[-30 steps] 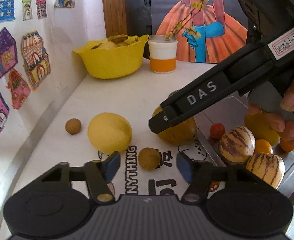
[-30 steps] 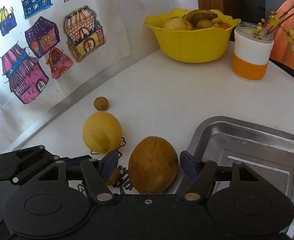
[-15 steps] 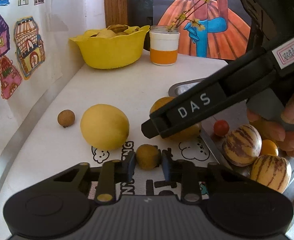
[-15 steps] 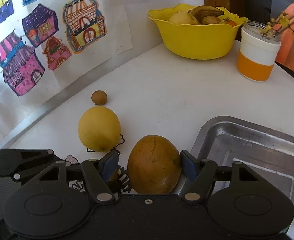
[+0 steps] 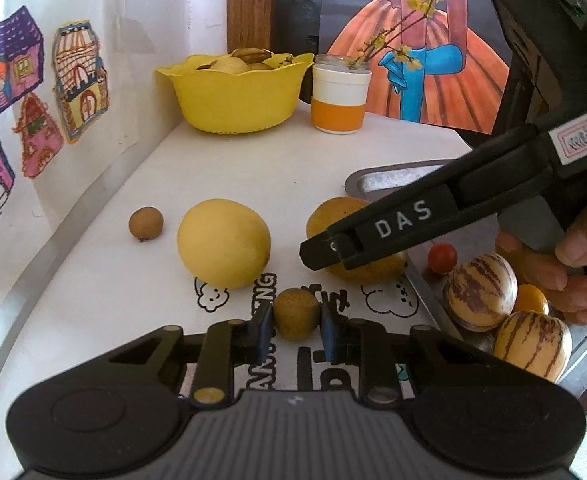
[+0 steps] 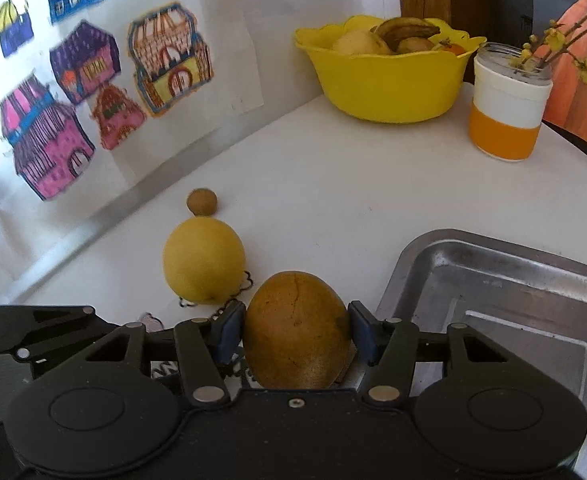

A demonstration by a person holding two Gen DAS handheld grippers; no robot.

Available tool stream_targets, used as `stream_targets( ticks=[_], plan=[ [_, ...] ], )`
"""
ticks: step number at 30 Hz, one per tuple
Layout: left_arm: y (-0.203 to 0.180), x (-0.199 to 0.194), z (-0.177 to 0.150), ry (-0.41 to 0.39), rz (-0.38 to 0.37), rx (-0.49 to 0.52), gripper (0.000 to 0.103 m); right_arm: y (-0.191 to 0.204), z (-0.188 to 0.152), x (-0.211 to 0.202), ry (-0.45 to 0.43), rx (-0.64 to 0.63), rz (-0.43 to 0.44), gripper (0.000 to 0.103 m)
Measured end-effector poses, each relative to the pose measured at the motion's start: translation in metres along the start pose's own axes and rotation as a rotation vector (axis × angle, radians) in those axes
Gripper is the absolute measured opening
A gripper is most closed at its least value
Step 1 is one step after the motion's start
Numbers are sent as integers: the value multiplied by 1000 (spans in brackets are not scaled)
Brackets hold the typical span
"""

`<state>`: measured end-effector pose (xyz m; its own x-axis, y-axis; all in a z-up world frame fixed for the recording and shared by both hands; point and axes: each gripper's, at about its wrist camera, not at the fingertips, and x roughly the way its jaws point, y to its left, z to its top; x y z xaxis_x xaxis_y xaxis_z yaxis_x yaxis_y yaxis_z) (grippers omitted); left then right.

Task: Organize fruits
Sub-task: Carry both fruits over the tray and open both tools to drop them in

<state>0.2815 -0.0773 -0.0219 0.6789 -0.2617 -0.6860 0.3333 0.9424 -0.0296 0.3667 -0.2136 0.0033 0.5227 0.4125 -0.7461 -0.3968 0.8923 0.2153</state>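
Left gripper (image 5: 296,328): clamped on longan (image 5: 296,313), low on table (image 5: 277,168).
Right gripper (image 6: 295,328): closing, pads at brown fruit (image 6: 296,330), just beside tray (image 6: 501,280) at 3 o'clock.
Lemon (image 6: 203,260): 11 o'clock of brown fruit.

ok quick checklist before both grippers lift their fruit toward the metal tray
1. Left gripper clamped on small round brown fruit: ok.
2. Right gripper around large brown oval fruit, jaws closing; firm contact: cannot tell.
3. Silver metal tray has bare floor at its far end: ok.
4. Big round yellow fruit apart from both grippers: ok.
5. Striped fruits crowd the tray's near end: not ok for dropping there.
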Motion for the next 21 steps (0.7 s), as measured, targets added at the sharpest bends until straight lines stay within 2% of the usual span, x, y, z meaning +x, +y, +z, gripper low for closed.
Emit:
stream_targets(
  ticks=[7,12,16,21],
  plan=[
    [-6,-12,13,-41,7,-9,28,-19,10,-41,-100,60,1,58],
    [-16,-14,33,-92,10,-61,28,-45,10,-73,-172,97,-70,58],
    [-24,-9,54,-109,-25,-102,28,-75,3,-92,-199,158,-113,58],
    [-41,3,73,-115,-62,-84,28,-107,-15,-102,-195,223,-167,58]
  ],
)
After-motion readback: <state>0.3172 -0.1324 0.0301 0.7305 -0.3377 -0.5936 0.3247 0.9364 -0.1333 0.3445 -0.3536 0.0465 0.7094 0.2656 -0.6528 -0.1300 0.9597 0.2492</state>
